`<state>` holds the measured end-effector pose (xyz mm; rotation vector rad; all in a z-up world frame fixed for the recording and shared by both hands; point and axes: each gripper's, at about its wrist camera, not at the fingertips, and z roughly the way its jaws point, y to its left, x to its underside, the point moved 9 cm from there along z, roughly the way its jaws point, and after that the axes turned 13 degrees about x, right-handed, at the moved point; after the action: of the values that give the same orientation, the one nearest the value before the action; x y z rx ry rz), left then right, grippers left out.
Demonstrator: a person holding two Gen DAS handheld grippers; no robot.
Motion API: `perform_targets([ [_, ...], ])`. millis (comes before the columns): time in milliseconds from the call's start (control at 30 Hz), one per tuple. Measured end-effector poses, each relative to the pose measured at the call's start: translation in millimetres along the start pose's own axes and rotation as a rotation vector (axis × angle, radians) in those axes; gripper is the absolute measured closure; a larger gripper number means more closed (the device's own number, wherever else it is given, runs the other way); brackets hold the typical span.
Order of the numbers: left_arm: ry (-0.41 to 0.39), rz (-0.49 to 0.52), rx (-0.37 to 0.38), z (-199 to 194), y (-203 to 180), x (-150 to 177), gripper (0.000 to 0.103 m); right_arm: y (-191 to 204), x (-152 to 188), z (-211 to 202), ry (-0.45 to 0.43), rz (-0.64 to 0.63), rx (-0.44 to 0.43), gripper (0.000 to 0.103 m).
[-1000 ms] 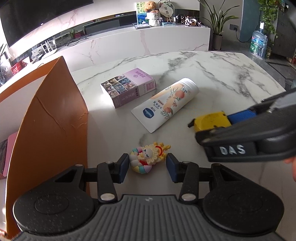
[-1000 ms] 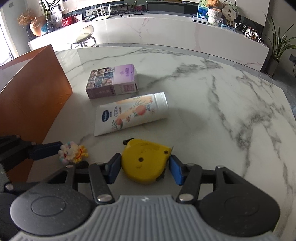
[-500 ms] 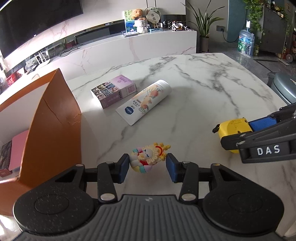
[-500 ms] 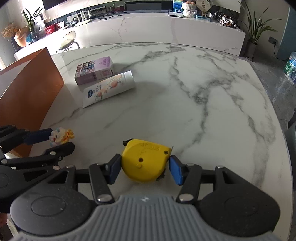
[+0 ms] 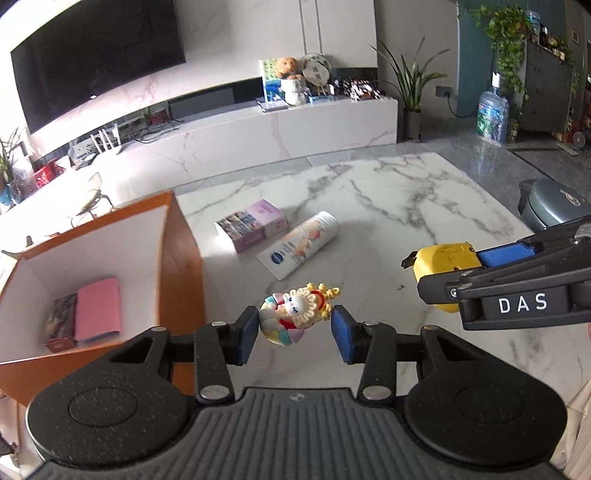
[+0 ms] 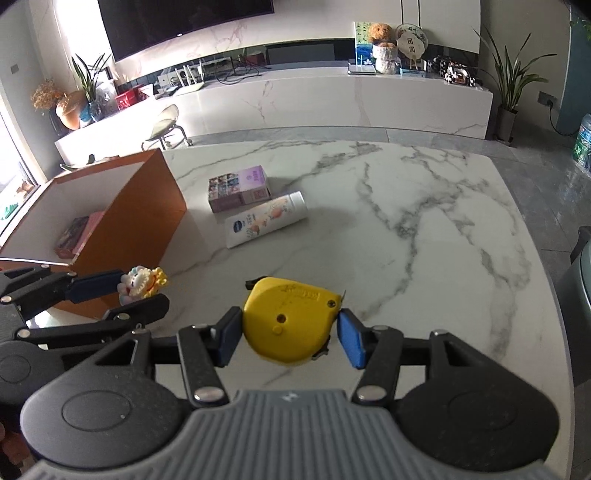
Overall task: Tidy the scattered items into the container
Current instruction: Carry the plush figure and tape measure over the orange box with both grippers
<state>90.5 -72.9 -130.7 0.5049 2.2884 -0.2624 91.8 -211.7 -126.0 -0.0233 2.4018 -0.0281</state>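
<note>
Left gripper (image 5: 294, 334) clamping knobbly pastel figurine (image 5: 297, 316), right gripper (image 6: 289, 336) pinching rounded yellow plastic tape measure (image 6: 290, 319) — above veined marble table (image 6: 424, 229)

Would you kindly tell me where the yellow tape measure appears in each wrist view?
Left wrist: yellow tape measure at the right edge, gripped by the right gripper.
Right wrist: lower centre, between that gripper's pads.
Shared landmark: the orange box, left of it in both.

Dark TV (image 5: 96, 55) on wall; long marble cabinet (image 6: 332, 99) below; teddy bear (image 6: 380, 31) on it; potted plant (image 5: 413, 88) beside; water jug (image 5: 493, 116) on floor.
</note>
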Motion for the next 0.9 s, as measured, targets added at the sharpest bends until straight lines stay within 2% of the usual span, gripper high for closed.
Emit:
perform_targets([
  [167,-0.017,-0.045,-0.048,-27,26,-7,0.053,31,-17,-23,-0.055,-0.041,-0.044,0.044],
  [567,-0.085,-0.132,-0.169,-75,116,-21,0.053,120,-60,-54,-0.145,-0.159,-0.129,0.044],
  [900,-0.072,-0.188,-0.255,-84,192,-20,0.053,195,-91,-48,-0.167,-0.260,-0.166,0.044],
])
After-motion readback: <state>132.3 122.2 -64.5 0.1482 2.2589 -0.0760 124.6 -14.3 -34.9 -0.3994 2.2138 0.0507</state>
